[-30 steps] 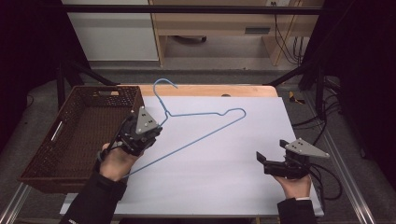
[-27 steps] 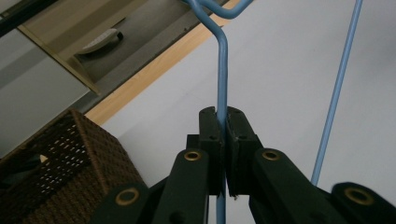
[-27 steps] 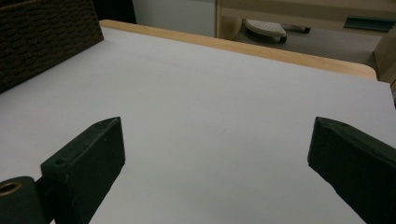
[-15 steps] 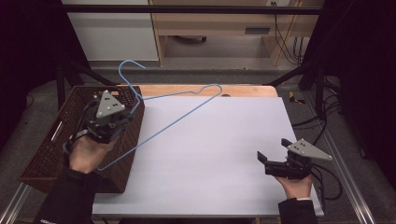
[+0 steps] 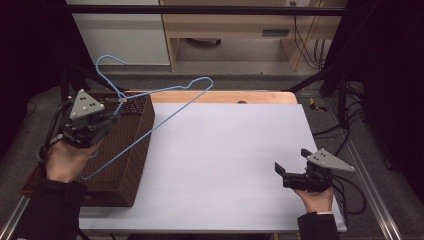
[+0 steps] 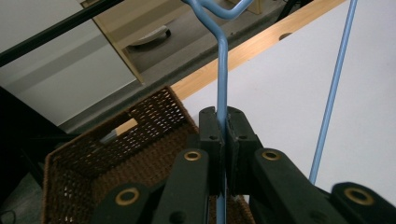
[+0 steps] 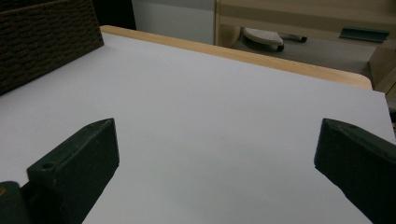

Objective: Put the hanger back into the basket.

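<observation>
The left gripper (image 5: pixel 97 127) pinches one wire of a blue wire hanger (image 5: pixel 165 107), held in the air above a brown wicker basket (image 5: pixel 131 150) at the white table's (image 5: pixel 225 150) left edge. The right gripper (image 5: pixel 290 172), jaws spread wide and empty, rests well apart near the right front corner.

A rectangular table with a pale white top (image 5: pixel 225 150) and a light wooden strip along its far edge carries 1 dark brown woven wicker basket (image 5: pixel 131 150), which sits at the table's left edge.
</observation>
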`<action>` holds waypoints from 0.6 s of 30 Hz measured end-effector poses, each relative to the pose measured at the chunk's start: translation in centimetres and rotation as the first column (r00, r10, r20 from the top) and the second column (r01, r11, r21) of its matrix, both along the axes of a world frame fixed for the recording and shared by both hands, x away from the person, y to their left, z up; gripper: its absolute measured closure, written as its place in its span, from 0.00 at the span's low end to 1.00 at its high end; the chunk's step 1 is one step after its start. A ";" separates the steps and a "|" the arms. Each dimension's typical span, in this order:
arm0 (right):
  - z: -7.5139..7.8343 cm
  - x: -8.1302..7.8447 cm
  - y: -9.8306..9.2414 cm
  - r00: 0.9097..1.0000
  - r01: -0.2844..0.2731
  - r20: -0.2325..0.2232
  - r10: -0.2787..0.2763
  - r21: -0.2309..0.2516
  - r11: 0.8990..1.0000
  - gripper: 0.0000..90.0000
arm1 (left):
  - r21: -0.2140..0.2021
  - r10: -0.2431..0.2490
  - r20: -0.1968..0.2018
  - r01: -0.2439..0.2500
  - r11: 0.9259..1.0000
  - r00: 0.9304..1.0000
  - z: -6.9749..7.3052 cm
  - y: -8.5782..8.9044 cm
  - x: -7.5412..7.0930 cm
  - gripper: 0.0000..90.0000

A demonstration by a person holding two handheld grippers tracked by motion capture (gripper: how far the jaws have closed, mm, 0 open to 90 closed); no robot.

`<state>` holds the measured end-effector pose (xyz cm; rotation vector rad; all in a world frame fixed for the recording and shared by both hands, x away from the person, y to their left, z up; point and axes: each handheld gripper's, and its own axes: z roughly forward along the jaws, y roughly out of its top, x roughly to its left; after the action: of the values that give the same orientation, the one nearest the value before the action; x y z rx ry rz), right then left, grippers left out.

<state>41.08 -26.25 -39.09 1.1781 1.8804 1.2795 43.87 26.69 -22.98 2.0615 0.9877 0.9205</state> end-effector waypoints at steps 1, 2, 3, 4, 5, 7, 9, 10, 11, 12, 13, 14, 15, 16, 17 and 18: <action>0.0 0.0 0.0 1.000 0.000 0.000 0.000 -0.001 1.000 0.01 | 0.002 0.003 -0.001 -0.003 1.000 1.000 0.1 0.2 0.0 0.96; 0.0 0.0 0.0 1.000 0.001 -0.002 -0.001 -0.002 1.000 0.01 | 0.002 0.008 0.002 -0.008 1.000 1.000 0.1 0.5 0.1 0.96; 0.0 0.0 0.0 1.000 0.002 -0.005 -0.002 0.000 1.000 0.01 | 0.007 0.014 0.001 -0.014 1.000 1.000 0.1 0.7 0.2 0.96; 0.0 0.0 0.0 1.000 0.003 -0.004 -0.003 -0.004 1.000 0.00 | 0.007 0.020 0.003 -0.020 1.000 1.000 0.1 0.9 0.2 0.96; 0.0 0.0 0.0 1.000 0.002 -0.005 -0.002 -0.003 1.000 0.01 | 0.011 0.024 0.001 -0.024 1.000 1.000 0.1 1.1 0.3 0.96; 0.0 0.0 0.0 1.000 0.003 -0.005 -0.003 -0.003 1.000 0.01 | 0.015 0.035 0.001 -0.035 0.999 0.999 0.0 1.6 0.4 0.96; 0.0 0.0 0.0 1.000 0.003 -0.004 -0.003 -0.003 1.000 0.01 | 0.021 0.045 -0.001 -0.045 0.999 0.999 -0.1 2.1 0.6 0.96; 0.0 0.0 0.0 1.000 0.004 -0.005 -0.004 -0.002 1.000 0.01 | 0.019 0.050 -0.002 -0.050 0.999 0.999 -0.2 2.4 0.7 0.96; 0.0 0.0 0.0 1.000 0.003 -0.005 -0.003 -0.002 1.000 0.01 | 0.020 0.055 -0.004 -0.055 0.998 0.998 -0.3 2.7 0.8 0.96; 0.0 0.0 0.1 1.000 0.004 -0.007 -0.004 -0.002 1.000 0.01 | 0.022 0.062 -0.004 -0.062 0.998 0.998 -0.4 3.0 0.9 0.96; 0.0 0.0 0.1 1.000 0.005 -0.006 -0.005 -0.001 1.000 0.01 | 0.023 0.066 -0.011 -0.066 0.998 0.998 -0.5 3.3 1.0 0.96; 0.0 0.0 0.1 1.000 0.004 -0.006 -0.004 -0.004 1.000 0.01 | 0.022 0.074 -0.013 -0.073 0.997 0.997 -0.6 3.6 1.2 0.96; 0.0 0.0 0.1 1.000 0.006 -0.004 -0.006 -0.005 1.000 0.00 | 0.028 0.079 -0.014 -0.079 0.997 0.997 -0.6 3.9 1.3 0.96; 0.0 0.0 0.1 1.000 0.006 -0.007 -0.007 -0.006 1.000 0.01 | 0.023 0.085 -0.016 -0.085 0.996 0.996 -0.8 4.2 1.4 0.96; 0.0 0.0 0.1 1.000 0.006 -0.007 -0.006 -0.006 1.000 0.01 | 0.025 0.092 -0.018 -0.091 0.995 0.996 -0.9 4.5 1.5 0.96; 0.0 0.0 0.1 1.000 0.006 -0.007 -0.006 -0.006 1.000 0.01 | 0.028 0.098 -0.020 -0.097 0.995 0.995 -1.0 4.8 1.6 0.96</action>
<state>41.09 -26.13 -39.12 1.1854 1.8834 1.2672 45.46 31.50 -23.96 2.0650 1.1010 0.9683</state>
